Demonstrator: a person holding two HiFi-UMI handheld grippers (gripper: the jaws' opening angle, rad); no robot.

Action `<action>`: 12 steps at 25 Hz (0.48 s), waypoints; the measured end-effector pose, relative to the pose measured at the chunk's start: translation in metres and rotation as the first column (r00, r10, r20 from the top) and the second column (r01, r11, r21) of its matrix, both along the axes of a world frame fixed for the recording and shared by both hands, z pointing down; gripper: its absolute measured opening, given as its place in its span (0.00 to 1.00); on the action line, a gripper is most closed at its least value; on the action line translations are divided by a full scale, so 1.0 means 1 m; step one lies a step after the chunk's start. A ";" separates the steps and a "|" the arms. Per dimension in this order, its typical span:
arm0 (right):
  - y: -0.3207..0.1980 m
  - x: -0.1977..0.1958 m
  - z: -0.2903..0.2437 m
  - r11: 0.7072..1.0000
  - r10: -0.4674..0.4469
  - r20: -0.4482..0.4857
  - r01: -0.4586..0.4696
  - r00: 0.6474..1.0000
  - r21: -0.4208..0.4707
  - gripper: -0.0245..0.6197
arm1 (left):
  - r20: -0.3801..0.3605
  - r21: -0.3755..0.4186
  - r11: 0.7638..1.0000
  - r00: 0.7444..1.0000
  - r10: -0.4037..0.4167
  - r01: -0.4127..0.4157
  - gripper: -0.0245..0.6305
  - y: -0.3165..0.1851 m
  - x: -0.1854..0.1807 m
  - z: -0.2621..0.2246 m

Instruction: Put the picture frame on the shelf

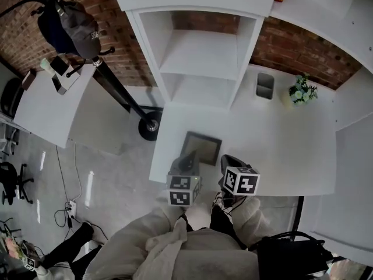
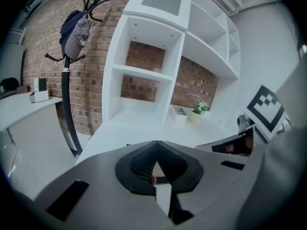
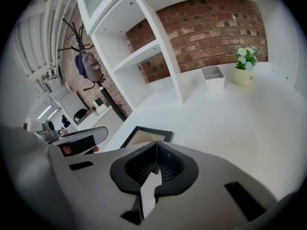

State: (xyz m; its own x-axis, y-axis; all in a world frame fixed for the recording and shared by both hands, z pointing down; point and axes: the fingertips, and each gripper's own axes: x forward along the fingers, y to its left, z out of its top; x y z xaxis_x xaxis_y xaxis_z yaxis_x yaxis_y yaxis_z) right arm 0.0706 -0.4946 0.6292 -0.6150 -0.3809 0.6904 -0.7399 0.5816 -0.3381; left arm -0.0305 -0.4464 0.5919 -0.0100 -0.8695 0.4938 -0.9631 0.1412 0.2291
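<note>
Finds the frame (image 1: 201, 147) flat on the bench (image 1: 280, 150), just ahead of the left tool (image 1: 187, 160) and ahead-left of the right tool (image 1: 231, 163), both with jaws together and empty, the shelf (image 1: 201, 54) straight beyond.

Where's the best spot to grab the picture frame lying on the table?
The picture frame lies flat on the table, so only its thin rim can be pinched. Probably take the near border, coming in low from the person's side.
</note>
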 end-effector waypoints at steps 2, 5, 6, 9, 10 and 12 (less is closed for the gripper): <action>0.004 -0.003 0.007 1.000 -0.010 -0.011 0.009 1.000 -0.007 0.08 | 0.007 -0.018 1.000 1.000 -0.010 0.010 0.05 0.006 -0.005 0.008; 0.007 -0.005 0.014 0.999 0.006 0.016 -0.006 1.000 -0.041 0.08 | 0.014 -0.027 0.999 1.000 -0.028 0.028 0.05 0.011 -0.012 0.020; 0.006 -0.005 0.016 0.998 0.022 0.027 -0.020 0.999 -0.055 0.08 | 0.015 -0.025 0.999 0.999 -0.032 0.032 0.05 0.011 -0.014 0.023; 0.000 -0.006 0.028 0.996 0.052 0.014 -0.051 0.999 -0.075 0.08 | 0.042 -0.025 0.999 0.999 -0.026 0.027 0.05 0.012 -0.018 0.028; -0.001 -0.006 0.032 0.995 0.057 0.007 -0.056 0.998 -0.078 0.08 | 0.058 -0.023 1.000 0.998 -0.020 0.022 0.05 0.013 -0.020 0.029; -0.003 -0.010 0.039 0.995 0.066 -0.001 -0.066 0.998 -0.078 0.08 | 0.061 -0.021 1.000 0.998 -0.019 0.020 0.05 0.015 -0.023 0.034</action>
